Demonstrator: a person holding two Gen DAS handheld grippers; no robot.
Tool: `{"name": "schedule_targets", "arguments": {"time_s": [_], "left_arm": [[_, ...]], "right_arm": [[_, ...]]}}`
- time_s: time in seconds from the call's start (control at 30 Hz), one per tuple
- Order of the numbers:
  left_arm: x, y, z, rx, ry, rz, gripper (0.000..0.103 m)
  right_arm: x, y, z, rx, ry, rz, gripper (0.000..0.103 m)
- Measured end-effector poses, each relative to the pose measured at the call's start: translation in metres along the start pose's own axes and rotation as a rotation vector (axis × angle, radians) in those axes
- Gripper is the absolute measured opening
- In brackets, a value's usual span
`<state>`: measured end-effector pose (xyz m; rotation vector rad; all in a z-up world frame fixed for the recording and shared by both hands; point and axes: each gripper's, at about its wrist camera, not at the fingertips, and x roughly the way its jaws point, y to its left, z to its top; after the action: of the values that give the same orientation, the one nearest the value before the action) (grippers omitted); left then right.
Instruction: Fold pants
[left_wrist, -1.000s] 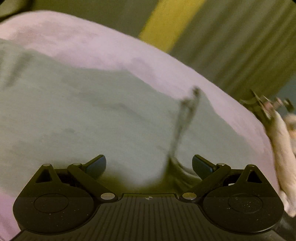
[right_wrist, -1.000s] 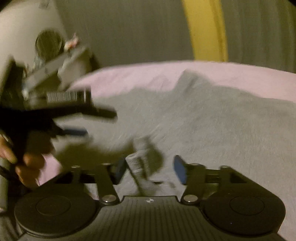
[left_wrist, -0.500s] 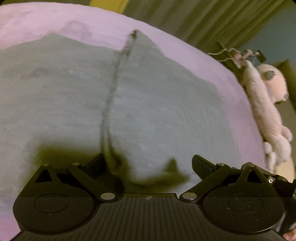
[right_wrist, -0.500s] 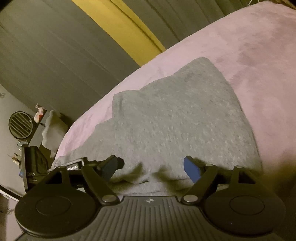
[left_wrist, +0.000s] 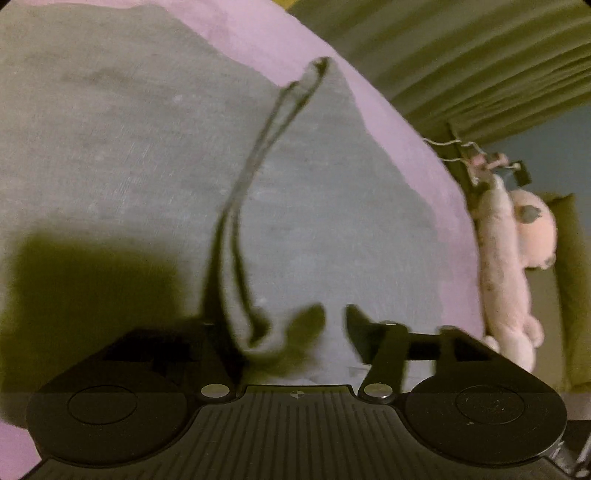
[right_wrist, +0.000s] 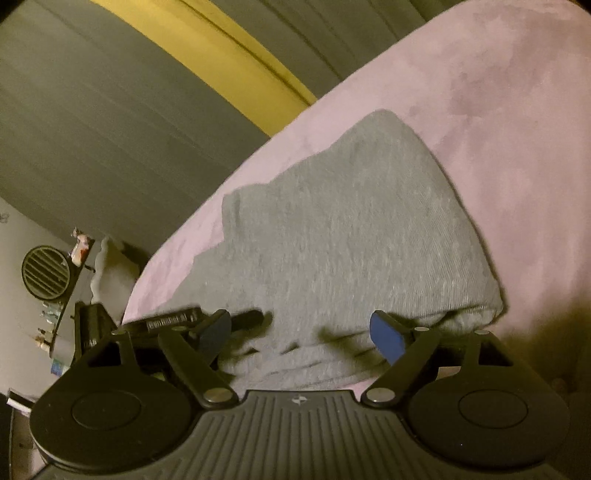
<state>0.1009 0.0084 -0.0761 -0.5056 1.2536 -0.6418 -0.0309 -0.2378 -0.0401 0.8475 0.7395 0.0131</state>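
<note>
The grey pants (left_wrist: 140, 155) lie spread on a bed with a pink cover (left_wrist: 388, 122), filling most of the left wrist view. A raised fold edge (left_wrist: 258, 155) of the grey fabric runs from the far end of the garment towards the near side, curving down to the left tool (left_wrist: 295, 332). The left tool's jaws have just been closing; a bunch of that fold sits between them, close against the left finger, but the right finger (left_wrist: 360, 332) stands clear of the cloth, so the tool is still parted and not yet pinching. Its dark shadow falls on the fabric to the left.

In the right wrist view the pants (right_wrist: 351, 229) appear as a folded, layered stack on the pink cover (right_wrist: 517, 147), the layered near edge lying just in front of the right tool (right_wrist: 299, 332). The right tool's jaws have just been opening and stand wide apart, blue pads (right_wrist: 386, 338) either side of the fabric edge without pressing it. The other tool shows at the left.

Beyond the bed's right side a pink plush toy (left_wrist: 517, 258) lies. Grey curtains (right_wrist: 110, 129) with a yellow strip (right_wrist: 221, 48) hang behind.
</note>
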Motion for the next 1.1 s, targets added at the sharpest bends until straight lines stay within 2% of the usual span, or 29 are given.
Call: {"name": "schedule_targets", "arguments": {"time_s": [0.07, 0.13, 0.2, 0.23, 0.3, 0.4, 0.53, 0.7, 0.77, 0.87, 0.97, 1.07, 1.1], "left_arm": [[0.002, -0.005, 0.0, 0.032, 0.005, 0.007, 0.074], [0.008, -0.016, -0.002, 0.079, -0.005, 0.025, 0.067], [0.009, -0.025, -0.007, 0.16, -0.005, 0.053, 0.02], [0.011, -0.026, -0.008, 0.169, 0.002, 0.067, 0.018], [0.007, -0.025, -0.01, 0.16, -0.003, 0.055, 0.017], [-0.008, -0.024, -0.011, 0.138, -0.042, -0.019, 0.016], [-0.025, -0.028, -0.016, 0.135, -0.101, -0.079, 0.016], [-0.031, -0.03, -0.018, 0.11, -0.128, -0.097, 0.016], [-0.042, -0.024, -0.022, 0.1, -0.148, -0.11, 0.015], [-0.054, -0.017, -0.026, 0.069, -0.175, -0.124, 0.015], [-0.058, -0.012, -0.025, 0.041, -0.189, -0.108, 0.015], [-0.053, -0.007, -0.025, 0.006, -0.156, -0.073, 0.013], [-0.051, -0.007, -0.026, 0.006, -0.144, -0.034, 0.013]], "right_arm": [[0.001, 0.002, -0.003, -0.016, 0.015, -0.003, 0.083], [0.003, 0.004, -0.006, -0.026, 0.027, -0.005, 0.085], [0.006, 0.006, -0.009, -0.026, 0.04, 0.0, 0.085], [0.008, 0.008, -0.011, -0.031, 0.053, 0.007, 0.085], [0.011, 0.009, -0.014, -0.038, 0.06, 0.01, 0.085], [0.014, 0.011, -0.016, -0.037, 0.068, 0.027, 0.086], [0.019, 0.01, -0.02, 0.001, 0.089, 0.1, 0.087], [0.037, 0.012, -0.027, 0.059, 0.137, 0.199, 0.088], [0.044, 0.012, -0.028, 0.075, 0.132, 0.214, 0.088], [0.044, 0.006, -0.024, 0.065, 0.064, 0.182, 0.088], [0.033, -0.011, -0.015, 0.082, -0.046, 0.094, 0.089], [0.018, -0.035, -0.007, 0.124, -0.16, -0.045, 0.089], [0.015, -0.044, -0.005, 0.149, -0.182, -0.096, 0.085]]}}
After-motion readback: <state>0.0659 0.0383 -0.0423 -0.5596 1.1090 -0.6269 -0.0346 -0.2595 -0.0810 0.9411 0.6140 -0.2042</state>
